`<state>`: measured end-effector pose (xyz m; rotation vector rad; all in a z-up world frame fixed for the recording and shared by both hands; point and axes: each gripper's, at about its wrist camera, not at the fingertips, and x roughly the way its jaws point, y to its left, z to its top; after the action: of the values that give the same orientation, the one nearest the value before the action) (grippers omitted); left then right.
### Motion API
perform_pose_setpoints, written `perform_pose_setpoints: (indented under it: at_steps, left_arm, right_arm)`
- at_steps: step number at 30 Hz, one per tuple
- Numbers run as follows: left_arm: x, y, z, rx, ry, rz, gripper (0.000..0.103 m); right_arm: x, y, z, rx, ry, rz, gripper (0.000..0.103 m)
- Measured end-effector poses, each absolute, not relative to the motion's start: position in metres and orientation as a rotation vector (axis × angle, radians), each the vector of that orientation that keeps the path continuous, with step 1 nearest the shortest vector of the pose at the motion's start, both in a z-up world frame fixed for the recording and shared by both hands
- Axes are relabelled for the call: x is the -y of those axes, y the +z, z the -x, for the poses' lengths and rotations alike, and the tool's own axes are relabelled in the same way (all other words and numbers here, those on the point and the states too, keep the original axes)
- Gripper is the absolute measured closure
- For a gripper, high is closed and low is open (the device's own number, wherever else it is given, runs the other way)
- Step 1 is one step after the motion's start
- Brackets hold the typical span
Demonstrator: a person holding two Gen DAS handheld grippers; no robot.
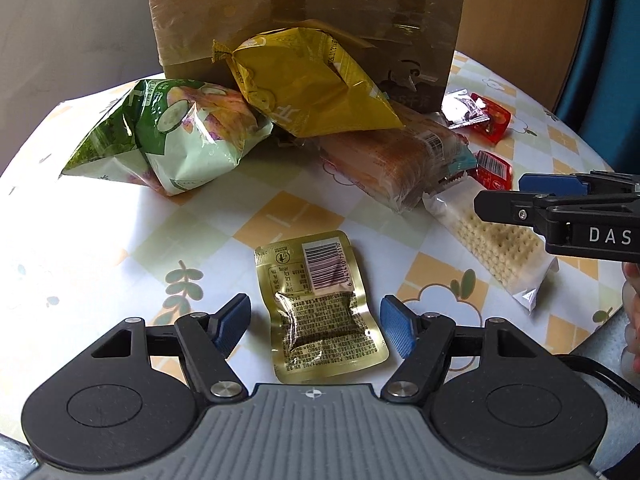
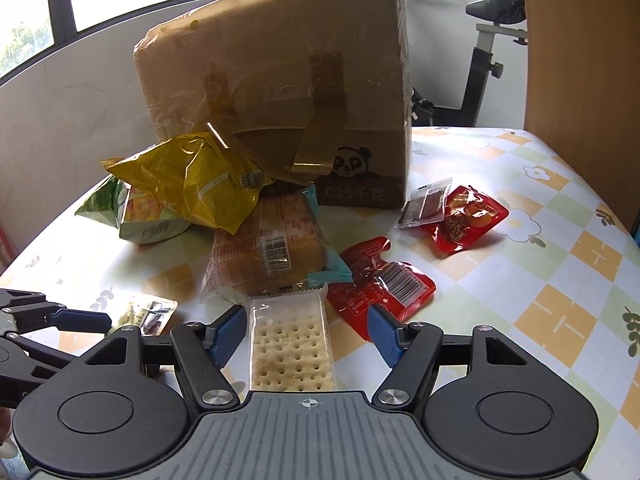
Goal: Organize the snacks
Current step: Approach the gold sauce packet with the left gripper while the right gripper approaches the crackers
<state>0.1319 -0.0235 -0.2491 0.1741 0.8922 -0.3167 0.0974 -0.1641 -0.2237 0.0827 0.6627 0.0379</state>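
My left fingers (image 1: 316, 326) straddle the gold pouch (image 1: 322, 310) unclenched; right fingers (image 2: 306, 334) likewise around crackers (image 2: 291, 344). Box (image 2: 280, 100) reads "035千克"; my right-hand tool reads "DAS".

My left hand-held gripper (image 1: 316, 326) is matte black plastic with a ribbed grey housing at its base, marked by a small white crosshair. Two round black discs flank that housing, and angled black linkage arms run forward from them, pinned with bright silver screws. Each arm ends in a blue ribbed rubber pad (image 1: 232, 322). My right hand-held gripper (image 2: 306, 334) is built the same: grey ribbed base, black discs, silver screws, blue pads (image 2: 386, 334). Seen from the left camera, its black side carries white letters reading "DAS" and a black cable trails near it.
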Motion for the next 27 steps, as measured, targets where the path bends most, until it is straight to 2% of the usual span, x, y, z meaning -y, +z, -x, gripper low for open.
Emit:
perform_pose_setpoints:
  at_steps: [5, 22, 27]
  left_arm:
    - [0.016, -0.247, -0.131, -0.882, -0.291, -0.166, 0.046]
    - [-0.004, -0.24, -0.128, -0.849, -0.253, -0.083, 0.051]
    - [-0.002, -0.238, -0.125, -0.831, -0.269, -0.09, 0.051]
  right_arm:
    - [0.166, -0.225, -0.097, -0.67, 0.033, -0.088, 0.038]
    - [0.161, -0.233, -0.101, -0.722, 0.056, -0.062, 0.039]
    - [0.152, -0.235, -0.104, -0.722, 0.07, -0.012, 0.042]
